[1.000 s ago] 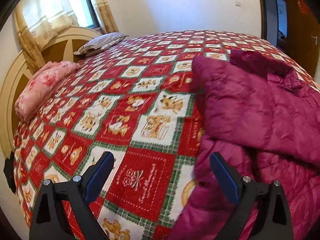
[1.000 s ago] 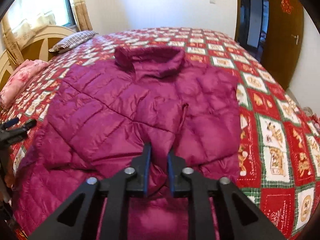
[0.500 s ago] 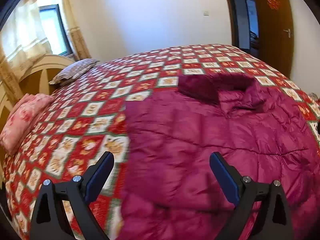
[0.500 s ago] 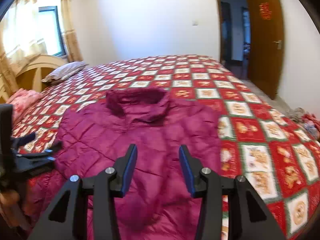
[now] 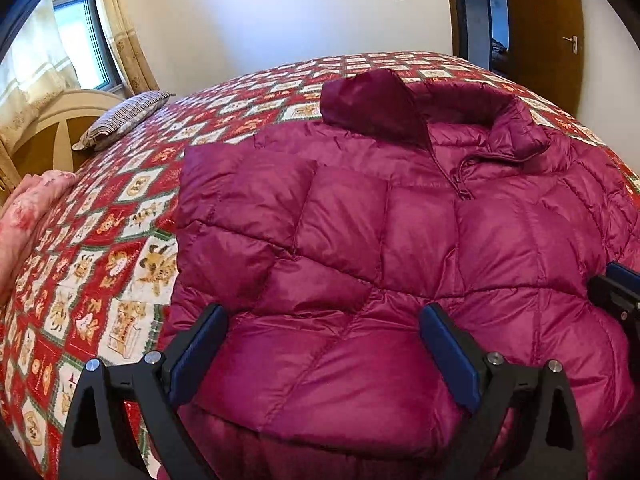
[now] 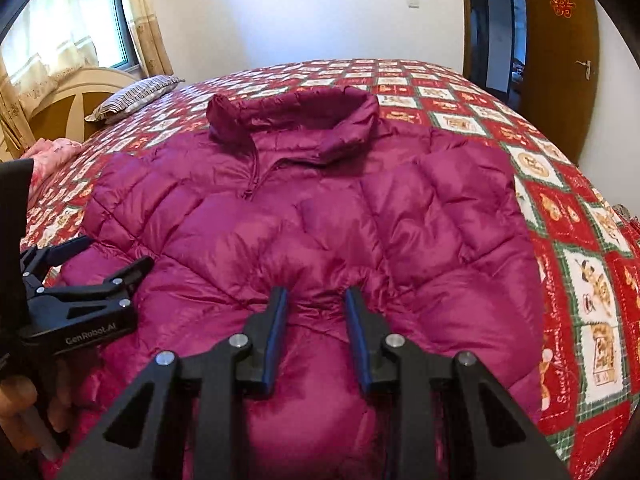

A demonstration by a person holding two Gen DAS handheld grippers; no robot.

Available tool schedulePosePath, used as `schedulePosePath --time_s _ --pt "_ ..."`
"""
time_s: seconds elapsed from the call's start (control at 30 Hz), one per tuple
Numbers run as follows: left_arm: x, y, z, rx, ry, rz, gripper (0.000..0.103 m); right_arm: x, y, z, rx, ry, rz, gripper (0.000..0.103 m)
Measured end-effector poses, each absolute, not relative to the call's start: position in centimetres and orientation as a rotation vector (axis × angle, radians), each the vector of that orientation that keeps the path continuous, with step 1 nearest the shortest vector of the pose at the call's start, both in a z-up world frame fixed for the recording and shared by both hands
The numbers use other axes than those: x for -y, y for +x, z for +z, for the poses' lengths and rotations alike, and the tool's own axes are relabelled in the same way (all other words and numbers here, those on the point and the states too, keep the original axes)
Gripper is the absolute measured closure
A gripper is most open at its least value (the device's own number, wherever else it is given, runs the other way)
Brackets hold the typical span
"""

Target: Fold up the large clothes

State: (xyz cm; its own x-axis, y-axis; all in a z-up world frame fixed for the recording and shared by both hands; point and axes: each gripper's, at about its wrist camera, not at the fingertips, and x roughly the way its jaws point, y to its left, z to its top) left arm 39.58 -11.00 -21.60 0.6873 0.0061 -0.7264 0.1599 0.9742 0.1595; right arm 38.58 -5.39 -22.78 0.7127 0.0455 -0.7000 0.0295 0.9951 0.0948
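Jacket (image 6: 320,216) lies flat on bed (image 6: 580,240), collar at 12 o'clock. Left gripper (image 5: 320,356) spread wide above hem, empty. Right gripper (image 6: 316,300) closing, a hem pucker between its pads.

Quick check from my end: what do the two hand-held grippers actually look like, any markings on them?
Both are black angular frames with silver bolts and blue pads inside the fingers. The left hand-held gripper carries white "GenRobot.AI" lettering on its side; the right hand-held gripper shows no marking. No cables visible.
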Motion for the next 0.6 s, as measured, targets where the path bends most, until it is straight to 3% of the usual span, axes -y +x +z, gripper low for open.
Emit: schedulePosePath --time_s 0.6 --pt "11.2 39.82 -22.09 -0.818 0.224 -0.079 0.003 4.45 38.94 -23.36 -0.789 0.04 -0.034 0.07"
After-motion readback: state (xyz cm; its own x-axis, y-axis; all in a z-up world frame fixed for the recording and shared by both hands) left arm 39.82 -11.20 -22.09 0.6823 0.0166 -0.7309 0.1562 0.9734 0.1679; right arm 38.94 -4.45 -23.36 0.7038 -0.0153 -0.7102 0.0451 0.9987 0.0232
